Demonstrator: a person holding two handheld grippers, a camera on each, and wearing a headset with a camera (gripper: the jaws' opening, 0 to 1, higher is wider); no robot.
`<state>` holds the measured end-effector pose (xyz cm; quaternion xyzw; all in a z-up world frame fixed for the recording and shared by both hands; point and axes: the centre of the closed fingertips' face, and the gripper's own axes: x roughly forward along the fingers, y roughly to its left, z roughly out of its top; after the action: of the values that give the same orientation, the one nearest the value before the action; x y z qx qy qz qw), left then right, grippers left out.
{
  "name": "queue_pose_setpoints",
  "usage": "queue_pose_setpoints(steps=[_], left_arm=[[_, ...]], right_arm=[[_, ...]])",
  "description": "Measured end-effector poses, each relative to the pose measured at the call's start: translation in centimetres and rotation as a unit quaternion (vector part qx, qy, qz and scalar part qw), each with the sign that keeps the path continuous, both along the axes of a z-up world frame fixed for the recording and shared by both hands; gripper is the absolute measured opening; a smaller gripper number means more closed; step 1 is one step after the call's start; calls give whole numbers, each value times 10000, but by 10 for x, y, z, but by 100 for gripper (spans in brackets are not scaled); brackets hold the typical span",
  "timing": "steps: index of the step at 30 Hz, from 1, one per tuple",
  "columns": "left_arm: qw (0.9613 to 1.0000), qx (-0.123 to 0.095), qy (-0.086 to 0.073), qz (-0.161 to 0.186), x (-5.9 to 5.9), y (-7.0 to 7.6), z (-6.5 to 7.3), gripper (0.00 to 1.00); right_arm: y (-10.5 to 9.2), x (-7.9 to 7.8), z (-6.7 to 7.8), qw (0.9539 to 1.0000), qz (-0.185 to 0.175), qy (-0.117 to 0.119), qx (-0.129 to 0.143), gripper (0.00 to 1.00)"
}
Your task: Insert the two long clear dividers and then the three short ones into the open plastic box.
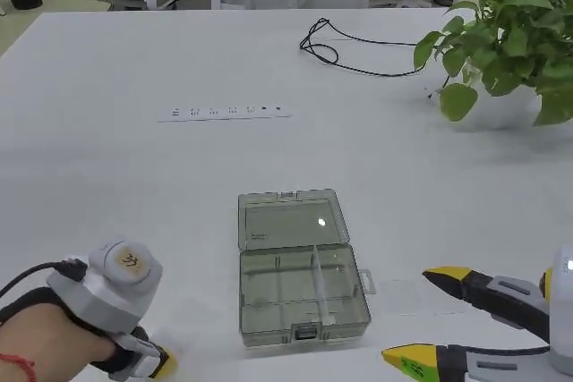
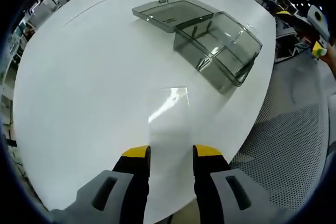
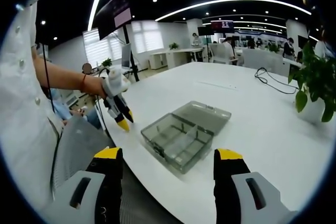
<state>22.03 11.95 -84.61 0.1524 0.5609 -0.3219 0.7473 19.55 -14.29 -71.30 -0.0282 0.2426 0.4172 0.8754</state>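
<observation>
The box (image 1: 295, 288) lies open mid-table (image 1: 134, 203), one standing divider (image 1: 320, 284) seemingly already in. The right gripper (image 1: 419, 318) gapes wide and empty over a loose divider (image 1: 421, 296); the left gripper (image 2: 171, 152) is part-open, empty. The next move likely calls for pinching that flat sheet's edge.

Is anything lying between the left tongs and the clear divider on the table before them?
Nothing visible does. Only bare table separates the left tongs from the clear divider; the open box sits beyond it.
</observation>
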Motion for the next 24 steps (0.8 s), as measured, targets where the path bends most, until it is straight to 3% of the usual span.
queue_pose_setpoints(steps=[10, 24], left_arm=[[9984, -427, -50, 377, -3, -2, 8, 30], [9894, -1145, -280, 850, 2, -11, 40, 30]], right_arm=[[2, 0, -1, 9999, 119, 0, -111, 72], [-4, -1, -4, 9995, 188, 83, -221, 77]])
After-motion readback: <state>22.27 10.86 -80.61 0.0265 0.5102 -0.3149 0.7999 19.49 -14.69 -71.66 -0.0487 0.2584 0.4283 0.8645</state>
